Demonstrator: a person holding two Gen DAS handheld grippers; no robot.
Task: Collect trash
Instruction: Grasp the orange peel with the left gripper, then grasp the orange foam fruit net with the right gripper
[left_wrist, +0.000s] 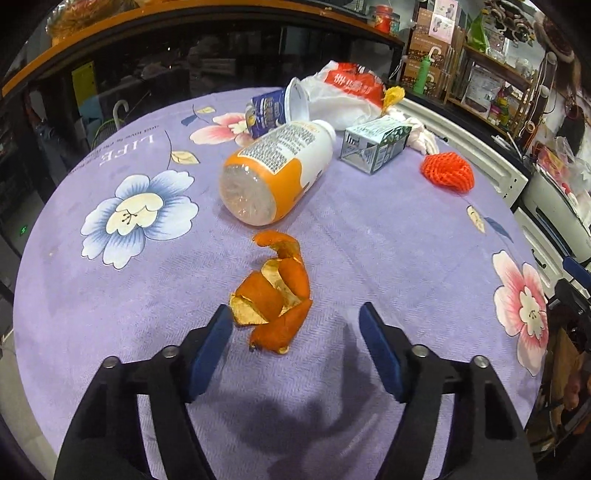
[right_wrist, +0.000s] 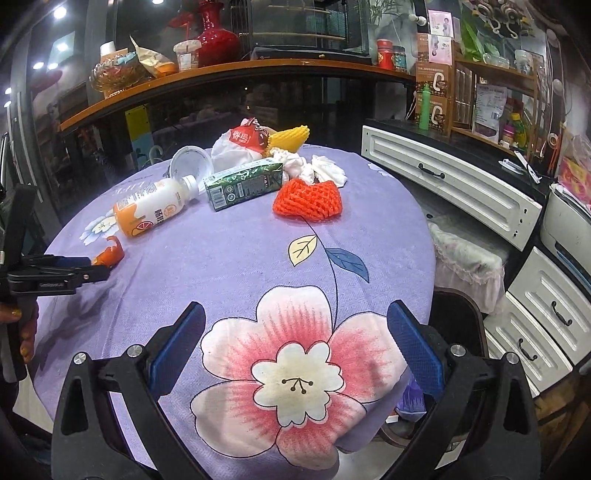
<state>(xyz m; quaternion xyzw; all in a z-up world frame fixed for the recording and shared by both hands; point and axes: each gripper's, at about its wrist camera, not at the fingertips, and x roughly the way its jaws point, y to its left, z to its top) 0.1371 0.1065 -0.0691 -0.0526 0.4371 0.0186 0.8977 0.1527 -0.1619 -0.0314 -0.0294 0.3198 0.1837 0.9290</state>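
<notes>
the orange peel (left_wrist: 275, 295) is the thing in hand here, lying on the purple flowered cloth (left_wrist: 369, 258) just this side of the tipped-over bottle (left_wrist: 277, 173). the left gripper (left_wrist: 295, 321) is tilted down at it with its jaws part open, and nothing is pinched yet: the near end of the peel sits in the gap, hard against the left pad, though i can't quite tell if they touch.

to do this well i'd shift the gripper a little toward the peel's thick curled middle so both pads meet it evenly, go low enough to catch the body rather than a thin tip, and close gently, since a dry curl like that could crack or spring out sideways. keep the pads off the cloth or it may bunch up and come along.

the right gripper (right_wrist: 295, 339) hangs wide open and empty over the pink flower (right_wrist: 295, 380), well away from the peel. beyond the bottle are a carton (left_wrist: 373, 146), a red net (left_wrist: 447, 171) and a white bag (left_wrist: 343, 92).
</notes>
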